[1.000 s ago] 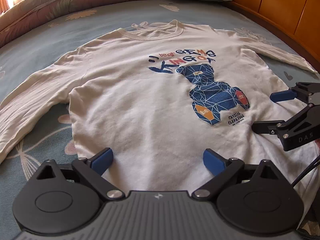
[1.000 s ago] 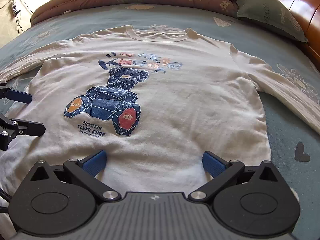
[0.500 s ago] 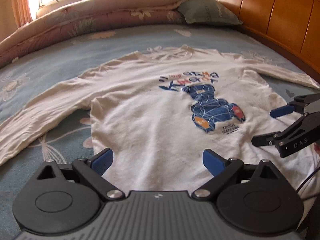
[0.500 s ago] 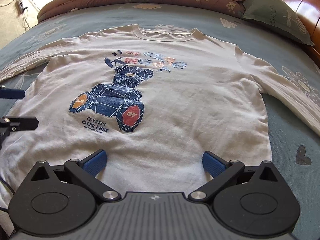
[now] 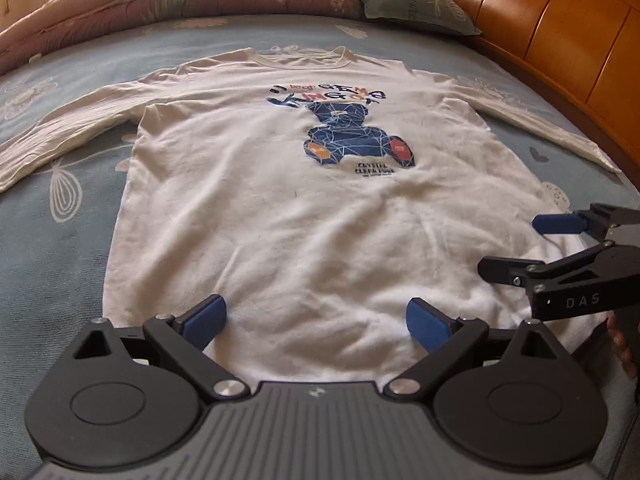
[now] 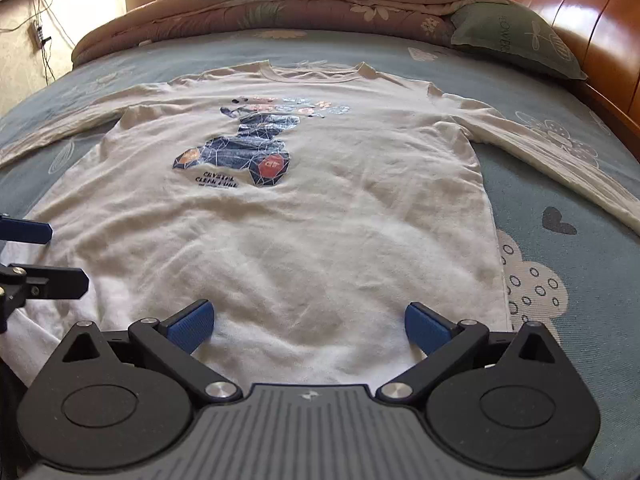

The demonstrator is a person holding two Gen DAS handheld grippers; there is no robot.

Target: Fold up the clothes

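Observation:
A white long-sleeved shirt (image 5: 280, 208) with a blue bear print lies flat, front up, on the bed, sleeves spread to both sides; it also shows in the right wrist view (image 6: 320, 220). My left gripper (image 5: 316, 318) is open and empty, above the shirt's bottom hem on its left half. My right gripper (image 6: 308, 322) is open and empty, above the hem on its right half. The right gripper also shows in the left wrist view (image 5: 520, 248), and the left gripper shows at the left edge of the right wrist view (image 6: 56, 256).
The bed has a blue patterned sheet (image 5: 60, 240). A rolled floral quilt (image 6: 280, 4) and a green pillow (image 6: 512, 40) lie at the far end. A wooden headboard (image 5: 560, 40) runs along the right side.
Both grippers have pulled back toward the shirt's hem, so more of the shirt and bed shows. Both stay open.

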